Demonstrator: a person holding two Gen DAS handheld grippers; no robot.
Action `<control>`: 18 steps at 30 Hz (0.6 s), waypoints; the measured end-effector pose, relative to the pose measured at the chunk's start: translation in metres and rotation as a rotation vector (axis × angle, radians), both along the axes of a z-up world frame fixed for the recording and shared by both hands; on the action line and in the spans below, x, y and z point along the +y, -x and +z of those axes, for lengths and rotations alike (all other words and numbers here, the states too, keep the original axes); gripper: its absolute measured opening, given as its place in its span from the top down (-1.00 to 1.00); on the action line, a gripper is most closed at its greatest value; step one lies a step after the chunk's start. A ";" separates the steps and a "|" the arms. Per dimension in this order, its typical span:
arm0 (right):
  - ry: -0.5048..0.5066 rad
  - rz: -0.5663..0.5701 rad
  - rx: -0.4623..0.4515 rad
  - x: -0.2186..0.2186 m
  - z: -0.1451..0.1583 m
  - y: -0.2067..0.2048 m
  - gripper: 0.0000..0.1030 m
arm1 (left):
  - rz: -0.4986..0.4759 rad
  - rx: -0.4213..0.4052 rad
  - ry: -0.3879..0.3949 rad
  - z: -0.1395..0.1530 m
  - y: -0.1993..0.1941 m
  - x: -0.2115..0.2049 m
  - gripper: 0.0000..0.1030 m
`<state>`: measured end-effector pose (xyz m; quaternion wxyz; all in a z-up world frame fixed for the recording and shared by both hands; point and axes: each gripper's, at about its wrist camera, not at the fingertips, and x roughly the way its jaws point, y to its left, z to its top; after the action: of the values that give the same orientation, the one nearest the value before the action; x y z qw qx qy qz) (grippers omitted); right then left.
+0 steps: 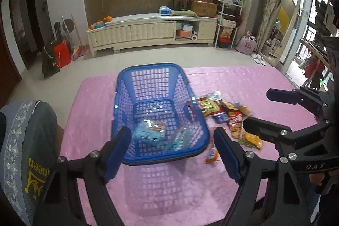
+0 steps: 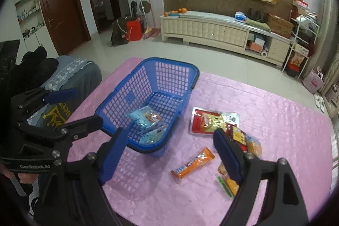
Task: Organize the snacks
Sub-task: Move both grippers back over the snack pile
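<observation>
A blue plastic basket (image 1: 161, 66) (image 2: 169, 61) stands on the pink tablecloth (image 1: 243, 82) (image 2: 275, 130). Two light-blue snack packs (image 1: 150, 130) (image 2: 144, 117) lie in its near end. To its right on the cloth lie a red and yellow pack (image 1: 208, 106) (image 2: 209, 122), an orange bar (image 1: 211, 154) (image 2: 192, 162) and several other small snacks (image 1: 236, 122) (image 2: 239, 137). My left gripper (image 1: 172, 154) (image 2: 74, 108) hangs open above the basket's near rim, holding nothing. My right gripper (image 2: 170, 152) (image 1: 269, 112) is open and empty above the cloth, between the basket and the loose snacks.
A chair with a grey lace-trimmed cover (image 1: 27, 141) (image 2: 74, 71) stands against the table's left side. Beyond the table are tiled floor and a long cream cabinet (image 1: 152, 31) (image 2: 211, 29) along the far wall. A hand (image 1: 317, 178) holds the right gripper's handle.
</observation>
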<state>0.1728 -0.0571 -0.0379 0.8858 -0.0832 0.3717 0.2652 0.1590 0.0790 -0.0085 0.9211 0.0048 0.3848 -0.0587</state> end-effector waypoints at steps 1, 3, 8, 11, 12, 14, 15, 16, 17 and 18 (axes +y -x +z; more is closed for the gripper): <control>-0.001 -0.006 -0.008 -0.006 0.002 0.003 -0.67 | -0.009 -0.003 -0.005 0.001 0.001 -0.006 -0.52; 0.000 -0.021 -0.019 -0.018 0.005 0.005 -0.67 | -0.026 -0.009 -0.018 0.003 0.004 -0.019 -0.52; -0.001 -0.069 -0.024 -0.048 0.002 0.010 -0.67 | -0.079 -0.006 -0.022 0.000 0.003 -0.051 -0.57; 0.006 -0.096 -0.015 -0.066 -0.003 0.012 -0.67 | -0.111 -0.005 -0.037 -0.004 0.002 -0.071 -0.57; 0.010 -0.110 -0.011 -0.074 -0.006 0.012 -0.67 | -0.120 -0.002 -0.037 -0.006 0.001 -0.076 -0.57; 0.011 -0.129 -0.005 -0.086 -0.009 0.011 -0.67 | -0.136 0.007 -0.040 -0.011 -0.002 -0.086 -0.57; 0.008 -0.144 0.003 -0.093 -0.013 0.010 -0.67 | -0.140 0.013 -0.042 -0.014 -0.003 -0.089 -0.57; 0.005 -0.151 0.011 -0.099 -0.015 0.008 -0.67 | -0.145 0.025 -0.040 -0.018 -0.004 -0.093 -0.57; 0.003 -0.158 0.016 -0.104 -0.019 0.009 -0.67 | -0.147 0.035 -0.036 -0.021 -0.006 -0.096 -0.57; 0.000 -0.164 0.022 -0.110 -0.022 0.009 -0.67 | -0.150 0.044 -0.029 -0.025 -0.006 -0.098 -0.57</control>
<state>0.1635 -0.1667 -0.0602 0.9003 -0.0496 0.3871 0.1925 0.1655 -0.0188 -0.0335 0.9053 0.0456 0.4044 -0.1221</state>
